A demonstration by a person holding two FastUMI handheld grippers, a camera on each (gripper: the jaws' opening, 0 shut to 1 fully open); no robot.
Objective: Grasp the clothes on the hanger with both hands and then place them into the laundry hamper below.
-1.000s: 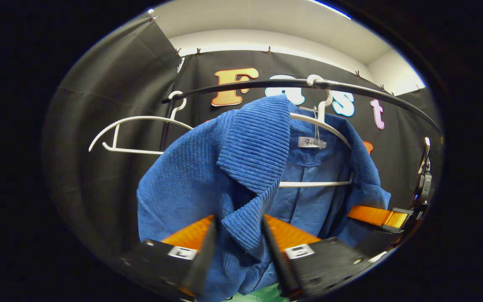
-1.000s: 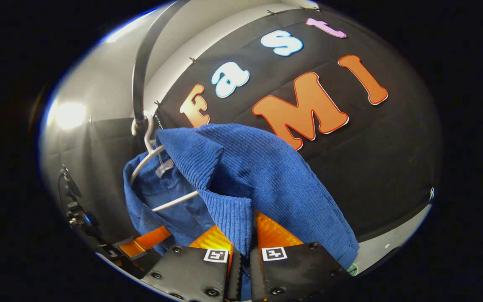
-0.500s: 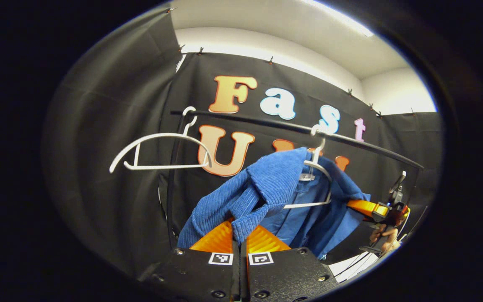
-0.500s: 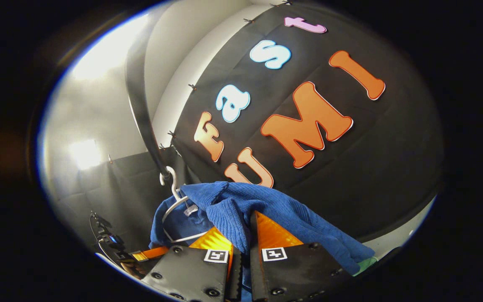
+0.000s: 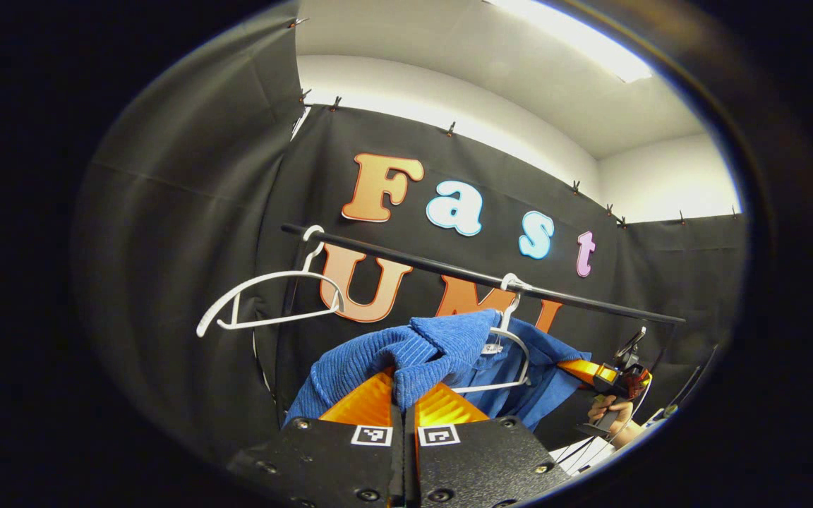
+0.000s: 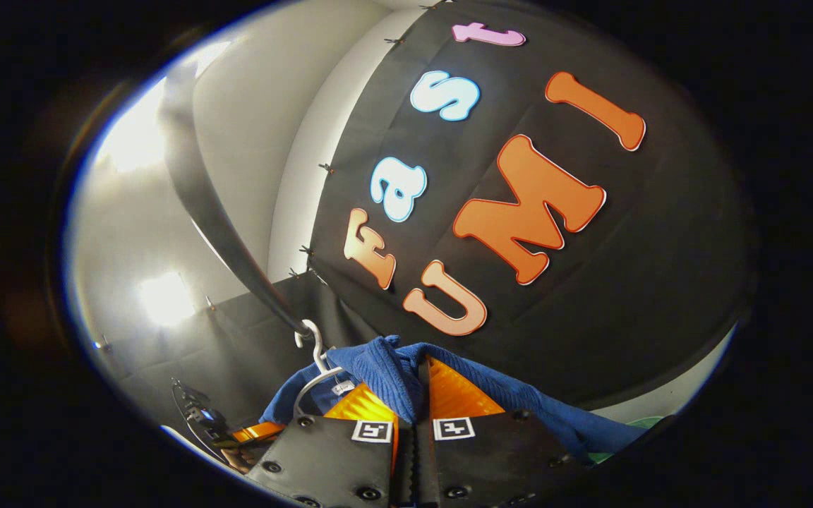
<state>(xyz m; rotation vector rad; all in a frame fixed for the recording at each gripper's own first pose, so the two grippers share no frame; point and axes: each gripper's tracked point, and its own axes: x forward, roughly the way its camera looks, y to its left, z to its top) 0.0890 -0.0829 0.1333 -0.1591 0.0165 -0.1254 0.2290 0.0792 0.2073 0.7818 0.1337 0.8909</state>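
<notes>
A: Where was the blue corduroy garment [image 5: 442, 353]?

B: On a white hanger [image 5: 512, 346] hooked over the black rail [image 5: 449, 268], bunched up and drawn forward off the hanger's shoulders. In the right gripper view the same garment [image 6: 392, 367] sat low, just under the hanger's hook [image 6: 315, 346], where the rail [image 6: 223, 219] ran up and away.

A: And the left gripper [image 5: 404, 398]?

B: Its two fingers were pressed nearly together, with a fold of the ribbed collar pinched between them. The cloth rose straight out of the narrow slit between the fingers.

A: The right gripper [image 6: 415, 395]?

B: Much the same. Fingers close together, a ridge of the blue cloth nipped between them and spilling to either side. From the left gripper view it [image 5: 583, 370] showed at the garment's far edge, fingers against the cloth, with a hand [image 5: 607, 409] on its handle.

A: Anything else on the rail?

B: A second white hanger [image 5: 265, 310], bare, well apart from the first, towards the rail's end. A sliver of something green [image 6: 625, 430] showed below the garment in the right gripper view; I could not tell what it was.
</notes>
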